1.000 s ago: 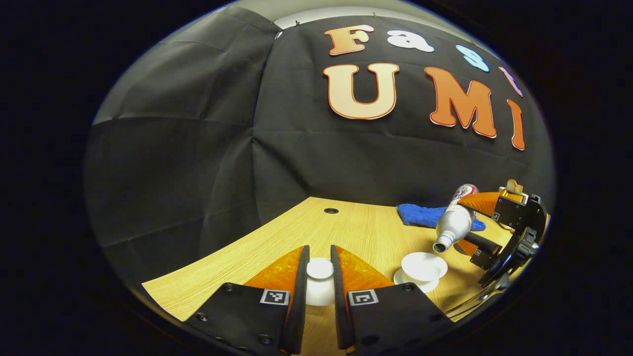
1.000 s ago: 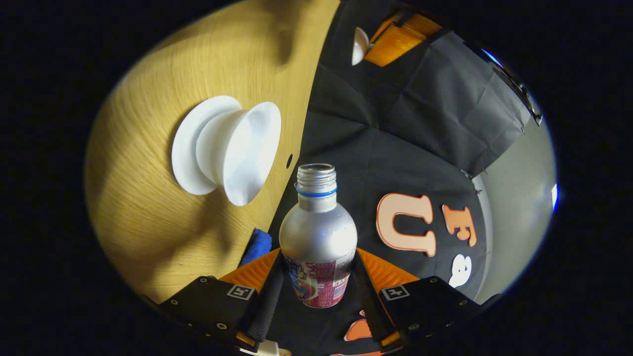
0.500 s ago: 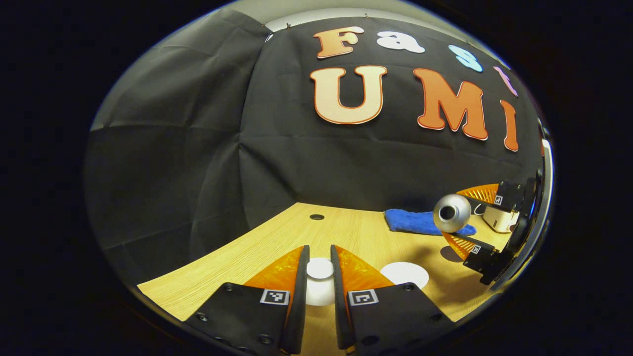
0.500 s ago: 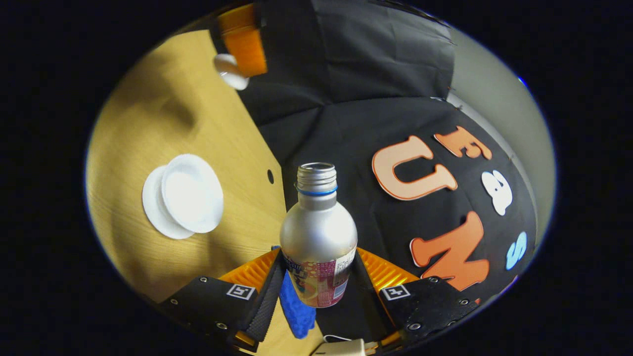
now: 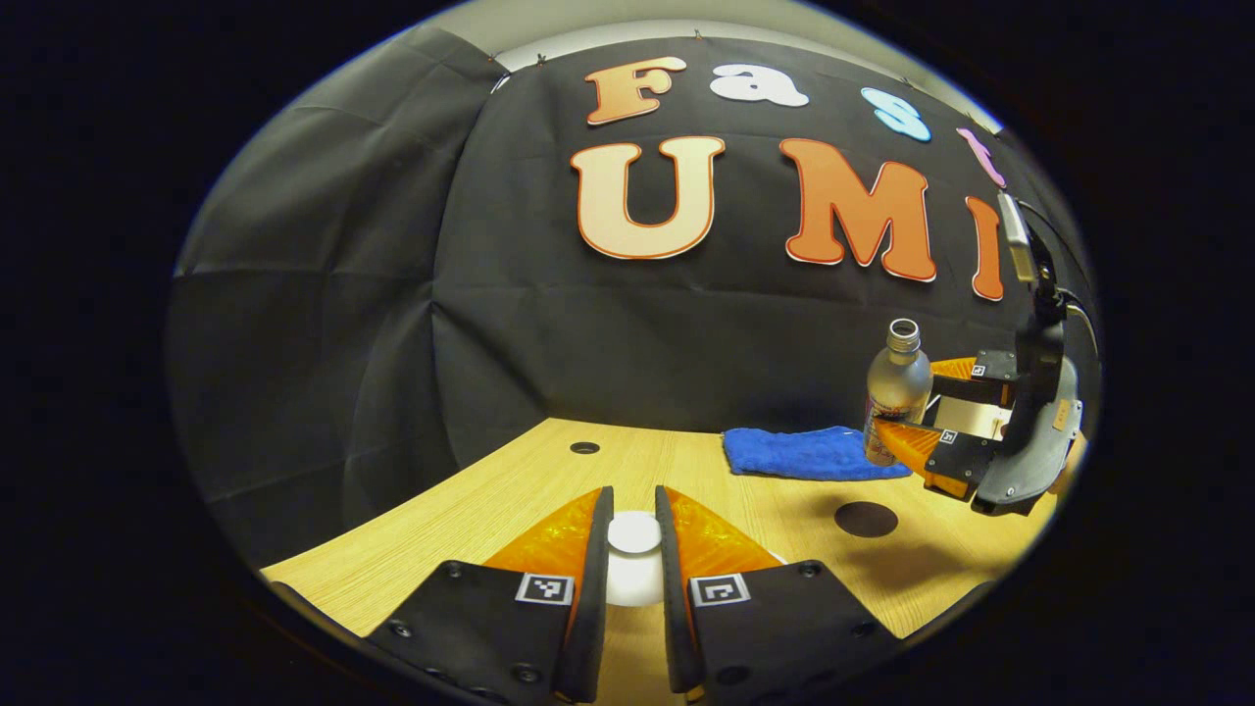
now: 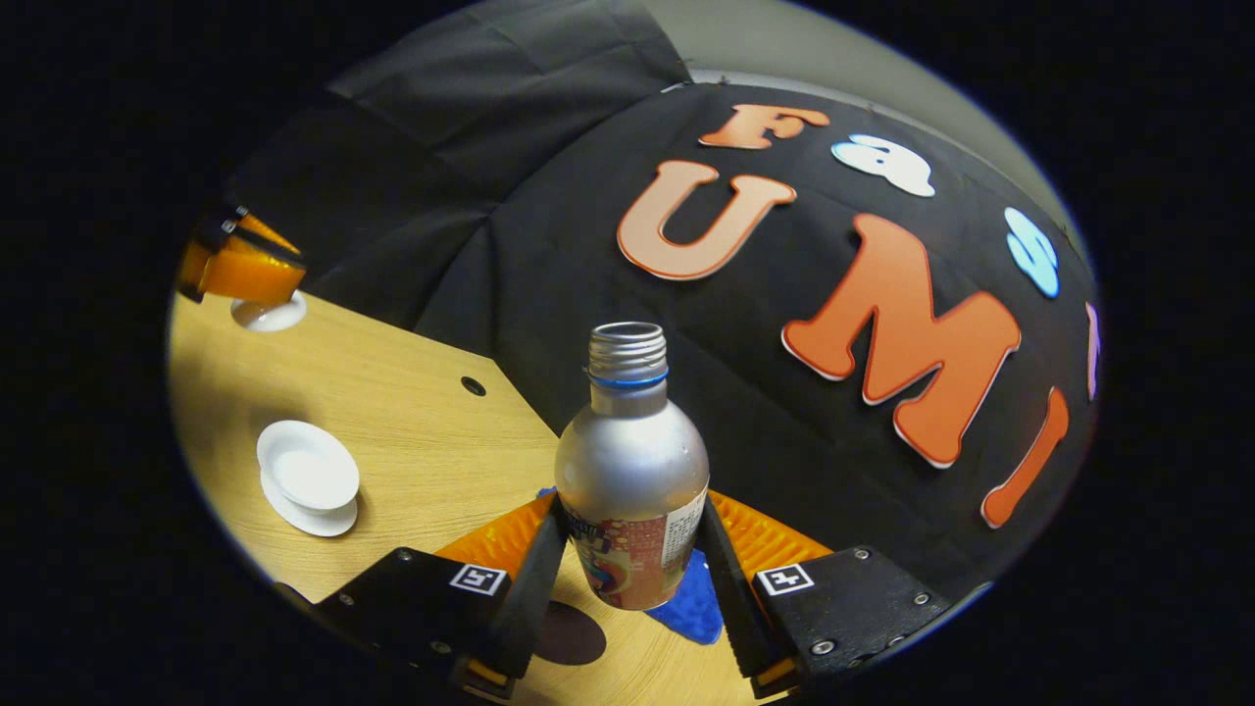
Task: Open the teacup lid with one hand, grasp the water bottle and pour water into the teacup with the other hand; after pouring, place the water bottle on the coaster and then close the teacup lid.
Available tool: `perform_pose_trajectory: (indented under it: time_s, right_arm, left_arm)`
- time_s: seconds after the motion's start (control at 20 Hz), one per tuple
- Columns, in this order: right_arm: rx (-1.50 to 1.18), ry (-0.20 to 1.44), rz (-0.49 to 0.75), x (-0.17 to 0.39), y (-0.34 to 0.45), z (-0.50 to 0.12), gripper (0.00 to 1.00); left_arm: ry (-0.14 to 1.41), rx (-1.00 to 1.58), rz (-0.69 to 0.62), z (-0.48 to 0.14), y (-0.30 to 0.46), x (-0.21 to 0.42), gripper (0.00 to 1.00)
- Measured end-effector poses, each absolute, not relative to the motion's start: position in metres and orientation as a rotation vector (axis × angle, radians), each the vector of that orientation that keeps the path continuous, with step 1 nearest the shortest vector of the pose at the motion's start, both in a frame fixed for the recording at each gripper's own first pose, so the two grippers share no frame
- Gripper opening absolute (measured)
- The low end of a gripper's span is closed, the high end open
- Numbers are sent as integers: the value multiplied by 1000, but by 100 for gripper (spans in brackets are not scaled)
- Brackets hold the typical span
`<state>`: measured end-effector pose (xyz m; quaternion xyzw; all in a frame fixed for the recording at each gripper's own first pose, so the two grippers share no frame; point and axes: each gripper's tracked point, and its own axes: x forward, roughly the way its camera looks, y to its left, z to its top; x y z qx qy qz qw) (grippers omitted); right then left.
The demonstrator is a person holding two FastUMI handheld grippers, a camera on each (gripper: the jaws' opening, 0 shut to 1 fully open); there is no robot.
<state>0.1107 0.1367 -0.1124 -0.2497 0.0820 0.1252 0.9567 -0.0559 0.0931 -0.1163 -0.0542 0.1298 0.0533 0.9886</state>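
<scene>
Above the dark coaster (image 5: 865,519), the right tool (image 6: 627,579) pinches the upright water bottle (image 6: 631,471), pouring apparently finished, while the left tool (image 5: 633,579) pinches the teacup lid (image 5: 633,532); placing and closing the teacup (image 6: 307,477) remain.

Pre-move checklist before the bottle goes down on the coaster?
1. Bottle gripped: ok, both fingers of the right gripper press its sides.
2. Bottle upright: ok, neck up in the left gripper view; mouth uncapped.
3. Coaster free: ok, the dark disc lies bare on the table.
4. Bottle over coaster: not ok, it hangs above the blue cloth, behind the disc.
5. Lid held clear: ok, the left gripper grips it away from the cup.
6. Cup ready for the lid: ok, open on its saucer; water level cannot tell.
</scene>
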Motion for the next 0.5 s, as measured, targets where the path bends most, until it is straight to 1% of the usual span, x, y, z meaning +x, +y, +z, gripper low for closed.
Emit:
perform_pose_trajectory:
  time_s: [0.3, 0.5]
  right_arm:
    - [-164, 338, 253, 126, 120, -148, 78]
    - [15, 448, 253, 132, 108, -186, 78]
  left_arm:
    - [266, -102, 84, -117, 76, -51, 29]
    - [276, -92, 77, -120, 69, -49, 29]
